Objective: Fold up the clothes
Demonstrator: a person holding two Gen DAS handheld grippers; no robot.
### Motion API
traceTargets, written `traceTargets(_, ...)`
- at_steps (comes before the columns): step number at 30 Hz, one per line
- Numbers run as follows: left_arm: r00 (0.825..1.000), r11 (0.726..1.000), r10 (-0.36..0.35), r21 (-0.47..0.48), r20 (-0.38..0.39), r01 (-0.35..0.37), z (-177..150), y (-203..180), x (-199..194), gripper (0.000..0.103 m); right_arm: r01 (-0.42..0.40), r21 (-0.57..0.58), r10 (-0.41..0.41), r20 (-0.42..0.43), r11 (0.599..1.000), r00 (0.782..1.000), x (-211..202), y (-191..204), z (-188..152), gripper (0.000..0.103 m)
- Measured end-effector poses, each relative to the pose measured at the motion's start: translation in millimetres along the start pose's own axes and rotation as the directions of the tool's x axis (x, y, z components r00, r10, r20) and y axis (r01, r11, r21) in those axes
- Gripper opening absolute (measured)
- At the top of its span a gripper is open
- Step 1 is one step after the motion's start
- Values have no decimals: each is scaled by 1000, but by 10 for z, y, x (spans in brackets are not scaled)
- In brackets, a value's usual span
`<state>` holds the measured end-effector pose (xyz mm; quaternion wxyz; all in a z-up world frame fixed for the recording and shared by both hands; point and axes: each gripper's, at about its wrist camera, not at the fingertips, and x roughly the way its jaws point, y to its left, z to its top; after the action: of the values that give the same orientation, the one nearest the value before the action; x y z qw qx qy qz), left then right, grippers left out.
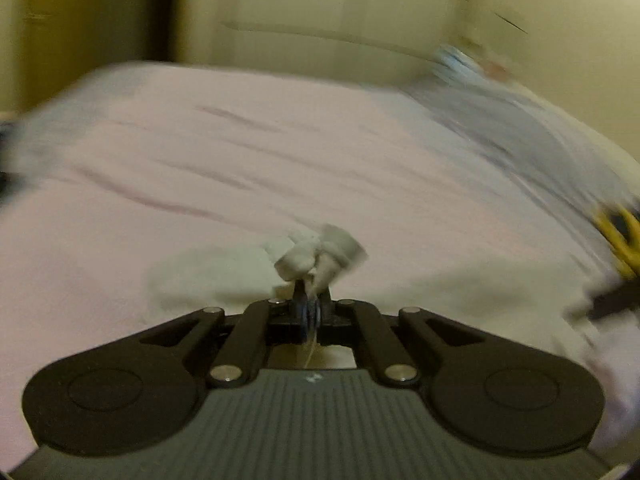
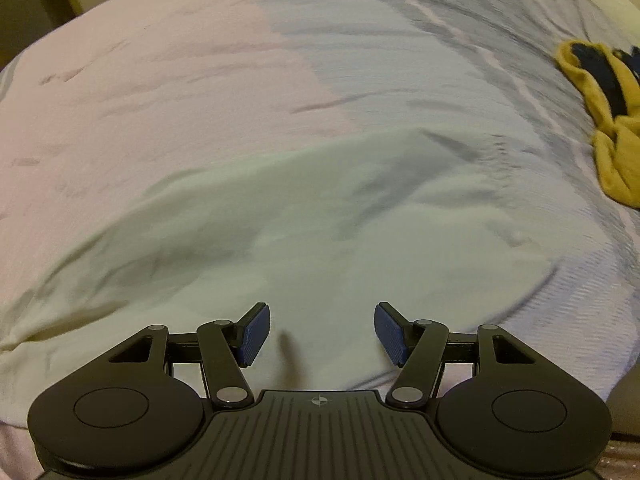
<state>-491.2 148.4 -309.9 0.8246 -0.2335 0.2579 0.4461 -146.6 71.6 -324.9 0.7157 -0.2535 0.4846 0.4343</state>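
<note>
A white garment (image 2: 304,216) lies spread on the bed in front of my right gripper (image 2: 320,334), which is open and empty just above the cloth, blue pads (image 2: 253,334) apart. In the left wrist view my left gripper (image 1: 308,300) is shut on a bunched corner of the white garment (image 1: 316,254), lifted a little above the bed. The view is blurred by motion. The rest of the white cloth (image 1: 216,276) trails down to the left of the fingers.
The bed is covered by a pink sheet (image 2: 120,80) and a pale blue-grey striped blanket (image 2: 460,60). A yellow and dark garment (image 2: 604,112) lies at the right; it also shows in the left wrist view (image 1: 622,236). A cream wall (image 1: 320,12) is behind.
</note>
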Motion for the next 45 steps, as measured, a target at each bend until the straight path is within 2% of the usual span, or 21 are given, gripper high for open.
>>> traceTargets(2,991,997,-71,-2,-115,72,-168,-343,289,8,-8,9,8,-1,1000,1000,0,-139,6,62)
traceTargets(4,979,999,-51,-9,-196,50,-320,-527,459,15,-25,26,26,-3,999,1000,-14,-248,-3,62)
traceTargets(5,977,999,-41,-12,-208,40,-326,-528,475,16,-51,41,51,-1,998,999,-32,-291,1,62)
traceTargets(7,975,995,-85,-58,-203,75,-294,-465,336,25,-109,74,109,6,991,994,-72,-373,11,62)
traceTargets(8,971,990,-122,-98,-203,104,-257,-400,242,32,-148,92,148,10,985,989,-93,-402,8,62)
traceTargets(10,960,971,-196,-176,-199,162,-184,-270,55,33,-243,131,244,8,961,970,-118,-374,8,62)
traceTargets(12,957,961,-205,-225,-203,159,-92,-75,-65,31,-383,195,392,-9,903,920,-99,-269,-20,62)
traceTargets(15,960,954,-181,-276,-216,118,41,205,-146,29,-537,285,575,-64,794,815,43,2,-131,62)
traceTargets(18,967,945,-132,-323,-217,56,116,485,-189,28,-607,330,670,-121,723,732,207,346,-302,62)
traceTargets(19,968,936,-131,-348,-214,50,121,578,-207,28,-618,316,680,-144,720,719,239,486,-368,62)
traceTargets(23,969,896,-138,-442,-204,35,126,935,-271,28,-615,199,646,-203,763,736,231,904,-566,62)
traceTargets(25,966,877,-155,-479,-205,39,101,1074,-284,28,-609,184,637,-212,771,741,242,1014,-659,62)
traceTargets(28,961,857,-174,-515,-216,40,65,1255,-241,28,-591,209,624,-171,779,763,261,1089,-725,61)
traceTargets(30,956,854,-194,-518,-222,53,57,1312,-194,28,-589,225,623,-132,776,771,276,1121,-747,61)
traceTargets(32,952,853,-211,-517,-224,67,49,1352,-153,28,-595,226,624,-89,772,776,288,1138,-730,32)
traceTargets(33,949,855,-217,-514,-229,71,60,1366,-120,28,-584,219,612,-87,781,786,291,1161,-731,9)
traceTargets(35,946,856,-226,-511,-233,79,92,1371,-58,28,-588,198,610,-71,784,790,274,1188,-734,5)
traceTargets(40,935,865,-275,-482,-223,140,316,1189,73,28,-582,61,578,79,811,812,-54,1065,-631,4)
traceTargets(42,928,870,-301,-460,-218,174,406,1055,132,28,-542,-10,538,150,840,830,-288,847,-533,4)
traceTargets(45,918,871,-334,-442,-214,214,491,777,286,28,-453,-51,453,220,890,864,-484,394,-407,4)
